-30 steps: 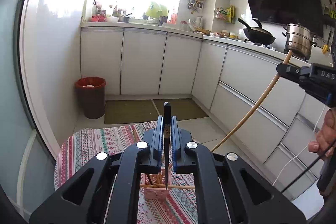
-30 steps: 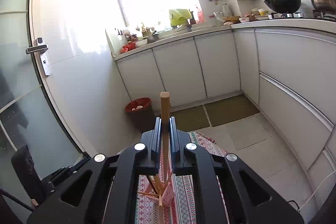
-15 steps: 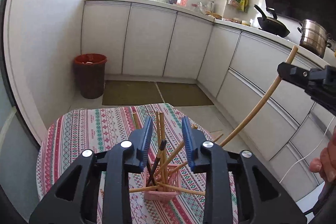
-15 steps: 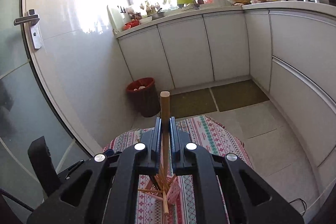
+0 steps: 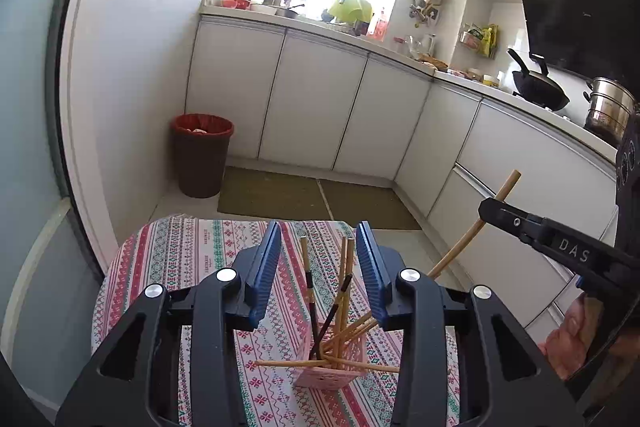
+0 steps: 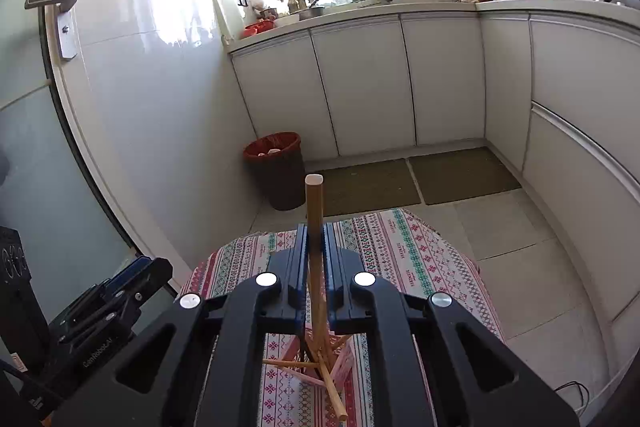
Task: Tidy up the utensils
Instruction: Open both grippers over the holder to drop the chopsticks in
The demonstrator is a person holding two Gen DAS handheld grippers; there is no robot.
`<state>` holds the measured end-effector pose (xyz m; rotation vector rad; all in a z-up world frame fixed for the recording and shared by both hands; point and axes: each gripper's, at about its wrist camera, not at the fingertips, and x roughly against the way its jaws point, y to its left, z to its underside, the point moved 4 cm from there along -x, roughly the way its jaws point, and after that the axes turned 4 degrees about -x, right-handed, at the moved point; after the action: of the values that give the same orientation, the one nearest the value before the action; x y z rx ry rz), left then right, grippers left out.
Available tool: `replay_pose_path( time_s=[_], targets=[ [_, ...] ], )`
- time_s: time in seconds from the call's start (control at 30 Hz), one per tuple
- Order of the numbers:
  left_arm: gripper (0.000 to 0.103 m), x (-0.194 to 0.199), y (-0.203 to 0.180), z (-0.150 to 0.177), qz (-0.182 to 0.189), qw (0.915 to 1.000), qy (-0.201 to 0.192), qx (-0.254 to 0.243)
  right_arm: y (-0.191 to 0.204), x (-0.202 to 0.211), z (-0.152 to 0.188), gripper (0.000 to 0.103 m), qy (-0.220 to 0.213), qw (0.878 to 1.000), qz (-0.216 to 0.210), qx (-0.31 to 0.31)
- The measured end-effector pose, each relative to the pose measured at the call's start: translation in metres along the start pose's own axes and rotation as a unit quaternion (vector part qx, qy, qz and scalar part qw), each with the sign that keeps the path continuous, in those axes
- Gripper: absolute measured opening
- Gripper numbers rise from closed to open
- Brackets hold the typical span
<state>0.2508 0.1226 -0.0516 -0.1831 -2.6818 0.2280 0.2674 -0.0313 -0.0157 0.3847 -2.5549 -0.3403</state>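
Chopstick (image 6: 314, 247) sits pinched in my right gripper (image 6: 315, 239) over the pink holder (image 5: 332, 373) mid-table, my left gripper (image 5: 318, 267) spread wide and empty above it, so I judge lowering and releasing comes next.

Pink perforated plastic holder (image 5: 334, 375); tan wooden chopsticks (image 5: 344, 291), some black; red-green-white patterned tablecloth (image 5: 192, 259); red-lined brown bin (image 5: 201, 155).

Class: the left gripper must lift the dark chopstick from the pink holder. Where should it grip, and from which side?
Grip the dark chopstick near its free upper end, descending from above with the open left gripper. It leans out of the pink holder, crowded lower down by crossed wooden chopsticks.
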Motion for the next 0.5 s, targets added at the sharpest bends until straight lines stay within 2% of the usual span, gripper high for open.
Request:
replay_pose_path(
  time_s=[0.17,0.33,0.5],
  targets=[
    [0.039,0.004,0.009,-0.002,-0.005,1.0000,-0.001,0.005,0.003,-0.018,0.012,0.019,0.014,1.000,-0.004,-0.001],
    [0.042,0.020,0.003,-0.011,0.003,0.9998,-0.021,-0.003,0.011,0.000,0.007,0.019,-0.004,0.999,0.013,0.030],
    [0.051,0.035,-0.009,-0.011,0.003,0.9996,-0.027,-0.011,0.014,0.020,0.007,0.022,-0.013,0.998,0.029,0.048]
  ],
)
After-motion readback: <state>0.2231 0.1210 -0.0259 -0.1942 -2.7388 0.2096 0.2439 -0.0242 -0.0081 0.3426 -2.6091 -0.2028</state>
